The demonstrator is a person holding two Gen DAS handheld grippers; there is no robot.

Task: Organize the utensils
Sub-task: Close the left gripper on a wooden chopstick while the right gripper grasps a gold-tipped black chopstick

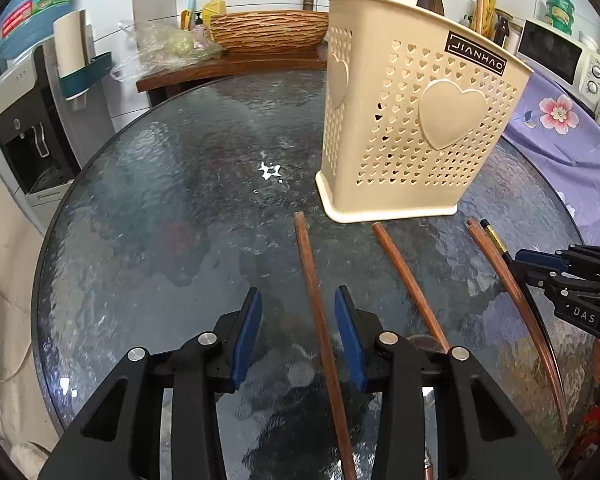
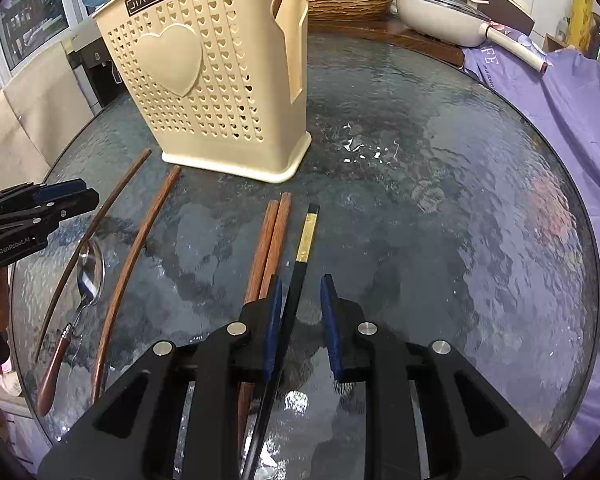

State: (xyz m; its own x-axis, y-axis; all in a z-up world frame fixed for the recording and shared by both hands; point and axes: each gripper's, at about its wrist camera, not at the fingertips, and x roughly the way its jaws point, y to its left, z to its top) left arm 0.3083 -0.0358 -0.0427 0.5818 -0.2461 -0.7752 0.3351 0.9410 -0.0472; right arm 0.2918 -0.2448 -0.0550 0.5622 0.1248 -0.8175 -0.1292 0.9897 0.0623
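A beige perforated utensil holder (image 1: 412,120) with heart shapes stands on the round glass table (image 1: 160,200); it also shows in the right wrist view (image 2: 216,76). My left gripper (image 1: 298,300) is open, its jaws on either side of a brown wooden chopstick (image 1: 316,312) that lies on the glass. My right gripper (image 2: 300,292) is open around a black chopstick with a gold band (image 2: 306,240) on the table. A pair of brown chopsticks (image 2: 270,240) lies just left of it. Further left lie two more brown chopsticks (image 2: 140,236) and a metal spoon (image 2: 88,272) with a wooden handle.
A wooden basin (image 1: 268,30) and a plastic bag (image 1: 168,46) sit on a shelf behind the table. A purple floral cloth (image 2: 548,120) covers the right side, with a white pan (image 2: 440,12) and a microwave (image 1: 560,56). A water dispenser (image 1: 24,120) stands at the left.
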